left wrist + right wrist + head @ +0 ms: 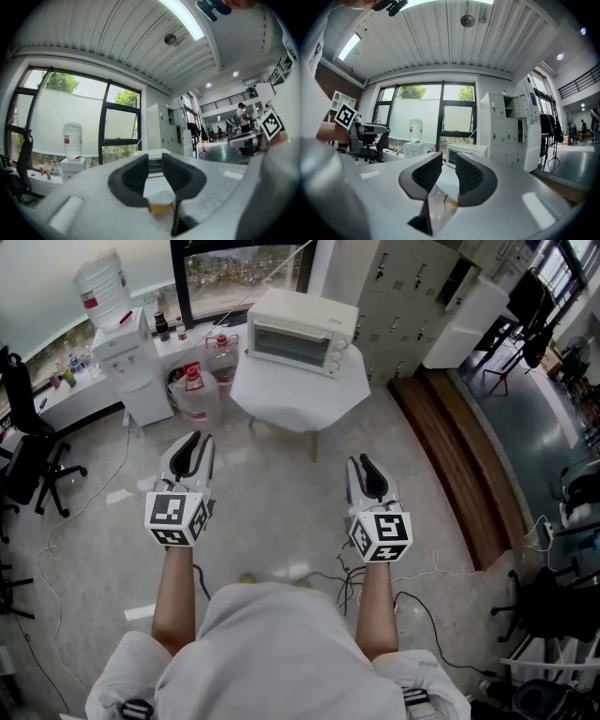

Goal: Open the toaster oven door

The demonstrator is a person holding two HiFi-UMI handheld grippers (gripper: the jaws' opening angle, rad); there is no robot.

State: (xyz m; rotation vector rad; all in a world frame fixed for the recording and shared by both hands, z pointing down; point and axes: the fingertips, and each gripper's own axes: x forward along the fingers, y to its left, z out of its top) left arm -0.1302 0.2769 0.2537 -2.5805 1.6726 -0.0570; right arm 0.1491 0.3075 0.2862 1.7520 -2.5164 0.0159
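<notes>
A cream toaster oven [302, 331] stands with its glass door closed on a small white table [300, 392] a few steps ahead of me. My left gripper [194, 442] and right gripper [364, 465] are held level at waist height over the floor, well short of the table. Both point toward the oven. In the left gripper view the jaws [155, 157] stand slightly apart with nothing between them, the toaster oven [154, 168] showing through the gap. In the right gripper view the jaws [449, 157] are also apart and empty, with the toaster oven [476, 151] just right of them.
A water dispenser [131, 367] and two water jugs [194, 390] stand left of the table. A black office chair [28, 451] is at far left. Lockers [403, 296] line the back right, a wooden platform [459, 456] runs along the right, and cables [417, 592] lie on the floor.
</notes>
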